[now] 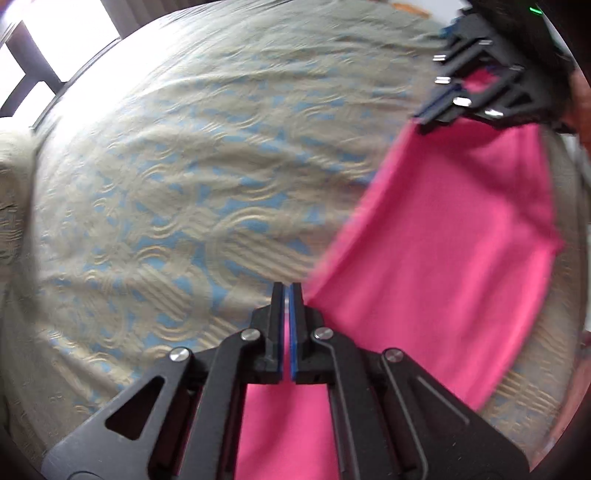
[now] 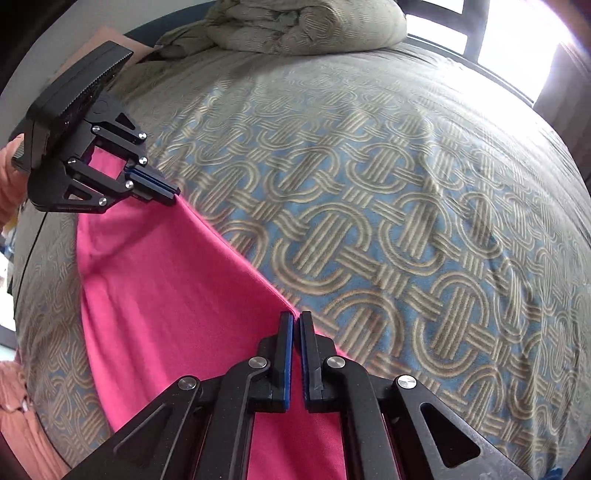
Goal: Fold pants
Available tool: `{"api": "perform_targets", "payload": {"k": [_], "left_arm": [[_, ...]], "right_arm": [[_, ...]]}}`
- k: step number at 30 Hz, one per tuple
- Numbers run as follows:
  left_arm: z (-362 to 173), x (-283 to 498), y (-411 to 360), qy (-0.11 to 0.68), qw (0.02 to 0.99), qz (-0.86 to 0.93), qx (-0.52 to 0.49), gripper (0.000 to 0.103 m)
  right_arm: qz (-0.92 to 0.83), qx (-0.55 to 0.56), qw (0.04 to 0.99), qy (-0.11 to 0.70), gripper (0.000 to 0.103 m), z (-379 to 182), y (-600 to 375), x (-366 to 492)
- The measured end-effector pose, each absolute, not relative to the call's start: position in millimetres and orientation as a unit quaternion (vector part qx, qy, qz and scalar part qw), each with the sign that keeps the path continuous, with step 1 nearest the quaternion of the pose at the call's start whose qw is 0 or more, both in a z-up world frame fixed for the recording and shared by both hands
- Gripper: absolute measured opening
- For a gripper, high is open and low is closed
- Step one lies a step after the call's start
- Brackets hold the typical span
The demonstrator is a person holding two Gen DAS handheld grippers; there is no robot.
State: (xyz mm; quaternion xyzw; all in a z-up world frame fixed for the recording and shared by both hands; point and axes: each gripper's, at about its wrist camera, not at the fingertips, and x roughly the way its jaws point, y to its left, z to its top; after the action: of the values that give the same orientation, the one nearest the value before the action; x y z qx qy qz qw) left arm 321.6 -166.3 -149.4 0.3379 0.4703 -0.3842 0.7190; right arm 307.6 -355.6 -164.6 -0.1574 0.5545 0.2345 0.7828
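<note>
The pink pants [image 1: 436,236] hang stretched between my two grippers above the patterned bedspread [image 1: 166,192]. My left gripper [image 1: 287,291] is shut on one end of the top edge of the pants. My right gripper [image 1: 424,122] shows at the upper right of the left wrist view, shut on the other end. In the right wrist view my right gripper [image 2: 296,319] is shut on the pants [image 2: 166,280], and my left gripper [image 2: 173,194] clamps the far end at upper left. The cloth droops below the taut edge. The lower part of the pants is hidden.
The bed is covered by a beige and blue woven-pattern bedspread [image 2: 388,221]. A bundled beige duvet [image 2: 303,26] lies at the head of the bed. Bright windows [image 2: 517,48] stand behind the bed. The person's orange clothing [image 2: 18,417] is at the left edge.
</note>
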Motion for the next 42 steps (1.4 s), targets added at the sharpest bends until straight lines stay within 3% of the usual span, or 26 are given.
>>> {"api": "perform_targets", "payload": {"k": [5,8,10,11,13,14,20,27,42], "left_arm": [[-163.1,322.6,-166.2,0.486,0.718,-0.358,0.347,0.003],[-144.3,306.6,-152.3,0.469,0.739,-0.353,0.332,0.004],[-129.2,296.0,-137.7,0.460,0.754,-0.349,0.312,0.017],[-120.7,289.8,-125.0,0.454,0.768,-0.338,0.300,0.023],[-104.4,279.1,-95.2,0.441,0.800,-0.302,0.273,0.047],[-96.6,272.7,-76.2,0.434,0.817,-0.279,0.257,0.050],[-87.5,265.1,33.3,0.463,0.848,-0.159,0.205,0.051],[-96.7,264.2,149.2,0.486,0.853,-0.049,0.183,0.051],[-159.1,315.6,241.8,0.513,0.853,-0.071,0.067,0.051]], "right_arm": [[0.212,-0.186,0.777,0.562,0.008,-186.4,-347.5,310.3],[0.173,-0.193,0.798,0.544,0.030,-172.7,-356.9,304.2],[0.152,-0.182,0.808,0.539,0.038,-162.9,-367.3,297.4],[0.143,-0.169,0.814,0.537,0.038,-156.5,-374.1,290.9],[0.131,-0.153,0.820,0.535,0.038,-148.9,-379.6,278.9],[0.127,-0.149,0.823,0.533,0.038,-144.6,-379.0,269.1],[0.186,-0.158,0.819,0.519,0.039,-131.6,-323.8,228.9],[0.282,-0.199,0.789,0.508,0.039,-135.2,-212.3,244.8],[0.382,-0.198,0.749,0.504,0.039,-193.6,13.7,345.6]]}}
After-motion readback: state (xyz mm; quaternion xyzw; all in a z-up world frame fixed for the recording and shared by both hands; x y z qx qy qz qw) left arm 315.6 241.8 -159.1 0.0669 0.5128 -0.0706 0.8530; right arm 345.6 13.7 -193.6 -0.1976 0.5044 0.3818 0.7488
